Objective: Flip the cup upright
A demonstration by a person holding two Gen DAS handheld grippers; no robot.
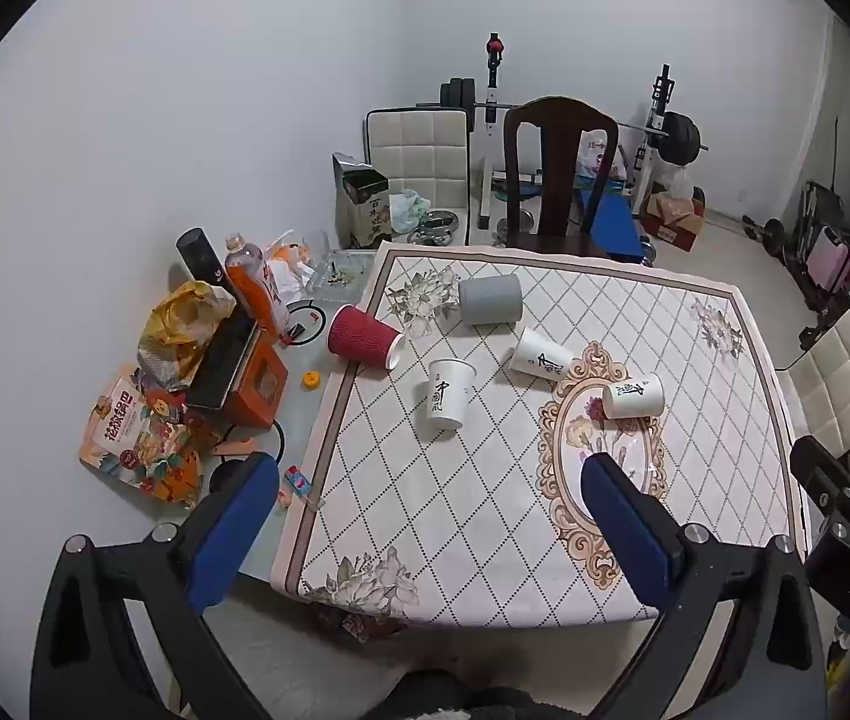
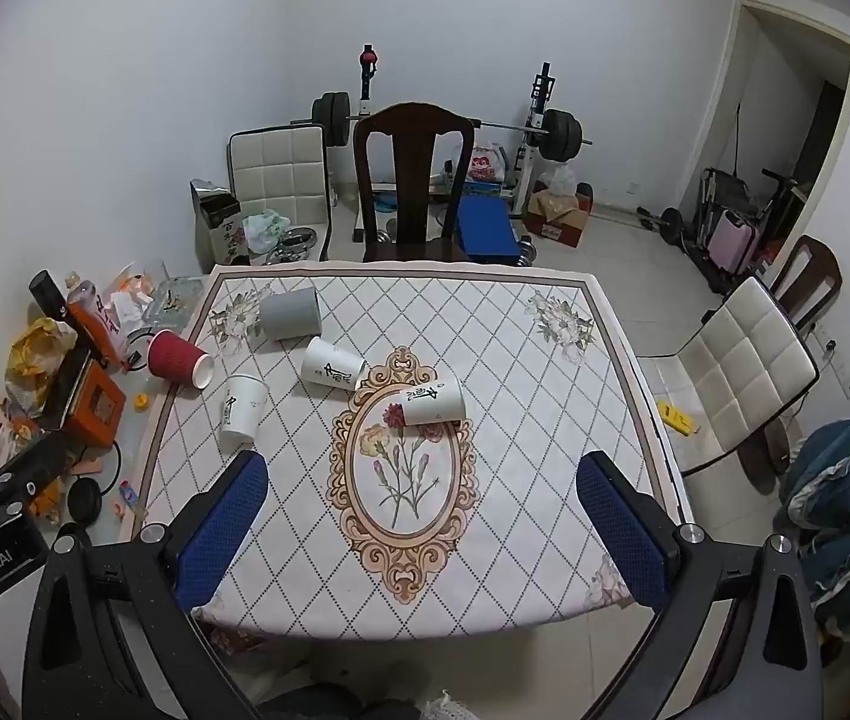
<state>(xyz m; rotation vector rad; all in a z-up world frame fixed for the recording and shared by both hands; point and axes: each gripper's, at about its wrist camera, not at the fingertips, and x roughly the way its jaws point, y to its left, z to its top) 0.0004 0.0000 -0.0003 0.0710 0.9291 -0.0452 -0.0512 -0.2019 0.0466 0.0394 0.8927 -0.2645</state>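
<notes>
Several cups sit on the patterned tablecloth (image 2: pixel 514 360). A red ribbed cup (image 1: pixel 365 337) (image 2: pixel 179 359) lies on its side at the left edge. A grey cup (image 1: pixel 489 299) (image 2: pixel 291 313) lies on its side at the back. One white printed cup (image 1: pixel 448 399) (image 2: pixel 242 407) stands upright. Two white printed cups lie on their sides: one mid-table (image 1: pixel 540 356) (image 2: pixel 332 363), one on the oval motif (image 1: pixel 633 396) (image 2: pixel 432 401). My left gripper (image 1: pixel 429 483) and right gripper (image 2: pixel 422 480) are open, empty, held above the table's near edge.
Snack bags, an orange box (image 1: pixel 254 387), bottles and a yellow cap (image 1: pixel 311 380) crowd the glass strip left of the cloth. A dark wooden chair (image 2: pixel 413 180) stands behind the table, a white padded chair (image 2: pixel 736 372) to the right. Gym gear lines the back wall.
</notes>
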